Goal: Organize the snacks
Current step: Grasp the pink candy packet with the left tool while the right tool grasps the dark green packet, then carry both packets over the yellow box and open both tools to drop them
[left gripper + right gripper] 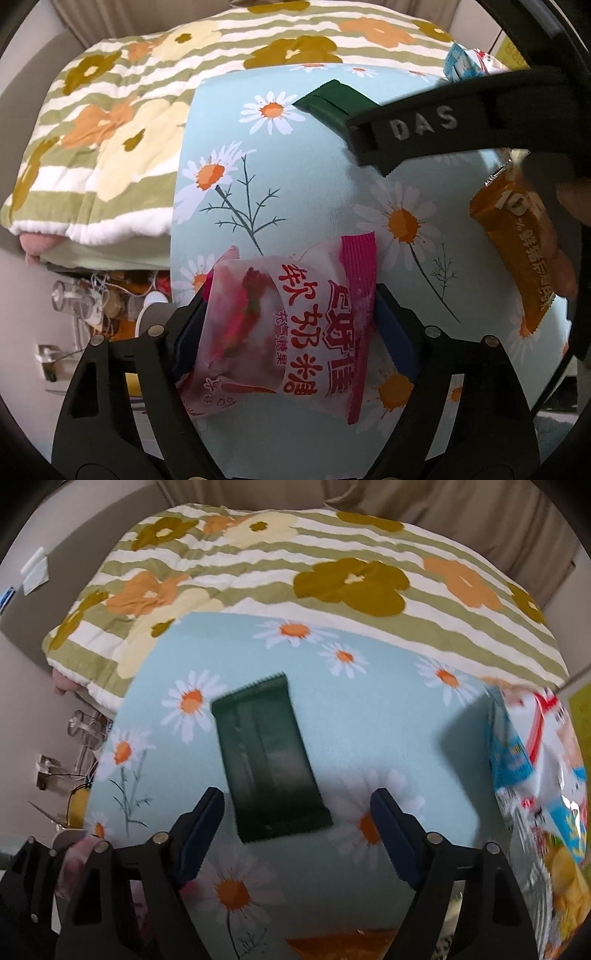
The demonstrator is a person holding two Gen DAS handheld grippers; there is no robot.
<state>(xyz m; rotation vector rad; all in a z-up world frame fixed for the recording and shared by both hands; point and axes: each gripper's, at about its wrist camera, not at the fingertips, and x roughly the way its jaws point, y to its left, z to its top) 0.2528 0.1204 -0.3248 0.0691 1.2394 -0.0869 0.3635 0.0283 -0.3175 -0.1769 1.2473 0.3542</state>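
Now the left gripper (291, 314) pinches a pink-and-white puffy plastic candy bag (284, 328) between its blue pads, above the light-blue daisy-print cloth (314, 192). Right gripper (297, 834) hangs spread, pads clear of the dark green flat foil wrapper (269, 760) lying on the cloth. An orange snack bar packet (517, 251) lies nearby; colourful snack bags (543, 775) sit at the cloth's right edge.
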